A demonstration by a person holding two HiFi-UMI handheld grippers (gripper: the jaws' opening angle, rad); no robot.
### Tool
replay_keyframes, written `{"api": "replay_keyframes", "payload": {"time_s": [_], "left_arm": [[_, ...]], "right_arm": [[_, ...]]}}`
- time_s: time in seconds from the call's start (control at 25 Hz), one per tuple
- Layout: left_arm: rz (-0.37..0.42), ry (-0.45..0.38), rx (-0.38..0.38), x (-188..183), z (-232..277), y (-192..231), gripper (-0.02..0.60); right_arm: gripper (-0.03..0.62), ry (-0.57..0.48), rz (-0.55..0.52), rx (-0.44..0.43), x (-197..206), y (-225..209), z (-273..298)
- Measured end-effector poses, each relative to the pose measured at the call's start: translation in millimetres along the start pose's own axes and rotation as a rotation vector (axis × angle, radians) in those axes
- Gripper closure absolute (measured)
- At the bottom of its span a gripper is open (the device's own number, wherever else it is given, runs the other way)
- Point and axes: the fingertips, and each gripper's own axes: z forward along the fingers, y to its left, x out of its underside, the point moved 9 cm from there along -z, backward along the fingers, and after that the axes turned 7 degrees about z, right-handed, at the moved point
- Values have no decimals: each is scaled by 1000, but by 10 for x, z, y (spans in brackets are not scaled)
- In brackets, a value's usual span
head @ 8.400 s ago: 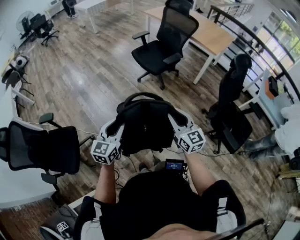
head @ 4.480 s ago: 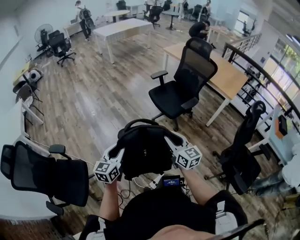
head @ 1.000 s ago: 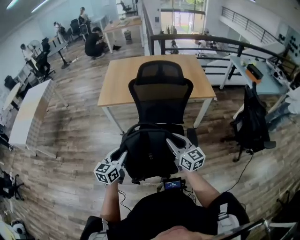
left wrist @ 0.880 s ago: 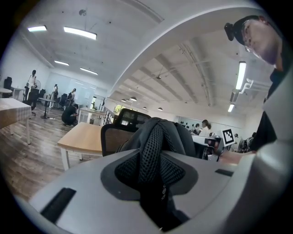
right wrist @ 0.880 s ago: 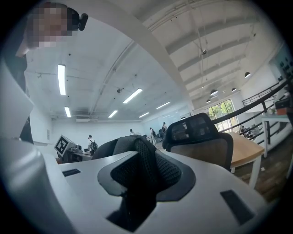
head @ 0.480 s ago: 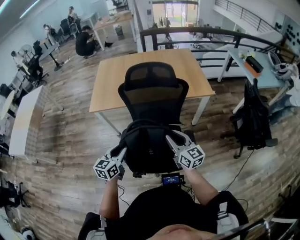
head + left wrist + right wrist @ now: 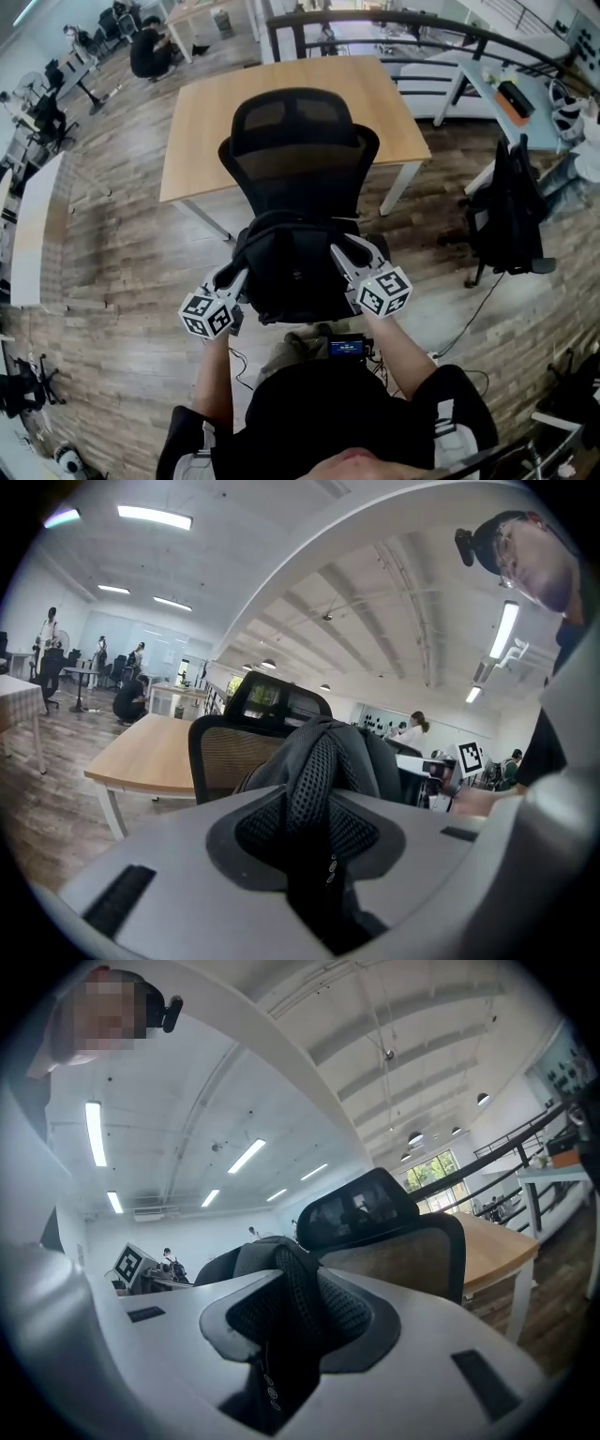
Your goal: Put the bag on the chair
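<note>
A black backpack [image 7: 292, 272] hangs between my two grippers, low over the seat of a black mesh-backed office chair [image 7: 298, 155] right in front of me. My left gripper [image 7: 240, 270] is shut on the bag's left padded mesh strap [image 7: 317, 780]. My right gripper [image 7: 340, 251] is shut on the right strap [image 7: 292, 1302]. In the left gripper view the chair's backrest [image 7: 220, 752] rises just behind the bag, and in the right gripper view the chair's backrest [image 7: 398, 1241] does the same. The bag hides the chair's seat.
A wooden table [image 7: 202, 108] stands directly behind the chair. Another chair with dark things hung on it [image 7: 511, 211] stands to the right, with cables [image 7: 469, 323] on the floor near it. A white table [image 7: 28, 225] lies far left, a railing [image 7: 394, 17] beyond.
The chair has come nearer and lower in the head view as I carry the bag up to it. Both grippers keep the same hold on the straps.
</note>
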Motion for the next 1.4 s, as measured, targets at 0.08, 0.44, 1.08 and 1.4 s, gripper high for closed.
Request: {"api": "replay_keyframes", "payload": {"time_s": [0.08,0.44,1.08,1.4], "left_arm": [[-1,13,17,15,128,95,474],[-21,80,118,287,673,499,474],[59,196,212,722,1682,868,471],[-18,274,153,1129,2105,1176,459]], "right_arm": [[474,3,10,19,25,-94,81],[474,40,18,118,276,-418,303],[468,65,45,231,758,-1312,654],[450,159,28,319,1082,-1738,1043]]}}
